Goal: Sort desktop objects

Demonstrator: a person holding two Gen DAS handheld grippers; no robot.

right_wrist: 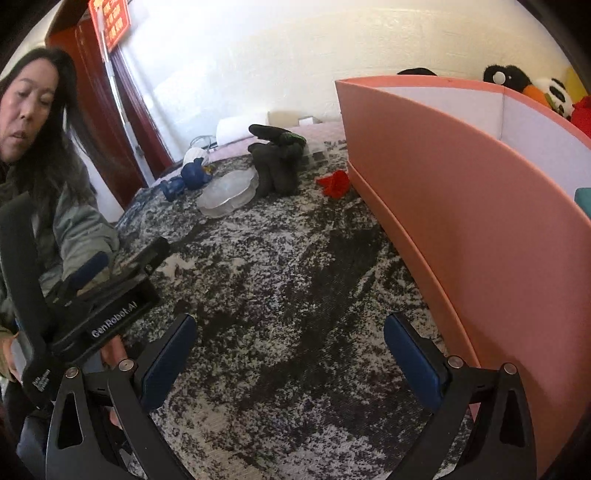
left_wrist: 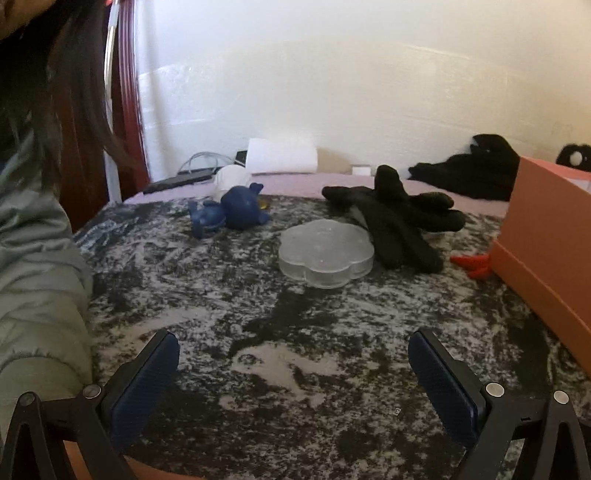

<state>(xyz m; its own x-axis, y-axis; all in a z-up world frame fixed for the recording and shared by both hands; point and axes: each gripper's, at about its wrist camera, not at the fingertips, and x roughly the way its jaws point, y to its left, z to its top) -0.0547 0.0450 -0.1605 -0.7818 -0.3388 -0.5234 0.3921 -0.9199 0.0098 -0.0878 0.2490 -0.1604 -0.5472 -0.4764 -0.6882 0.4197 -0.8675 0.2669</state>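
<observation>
Blue-padded left gripper and right gripper, fingers apart, level above mottled cloth.

A lived-in room of a home, not a lab or shop. A bench draped in a mottled black-and-white cloth stands against a plain white wall, with a dark red door and a red sign with yellow characters at the left. Household odds and ends lie on the cloth: black knit gloves, a blue toy figure, a clear flower-shaped box and a small red item. Plush toys, a panda among them, sit behind a salmon-pink cardboard box, while cables and a roll of white paper rest along the wall.
</observation>
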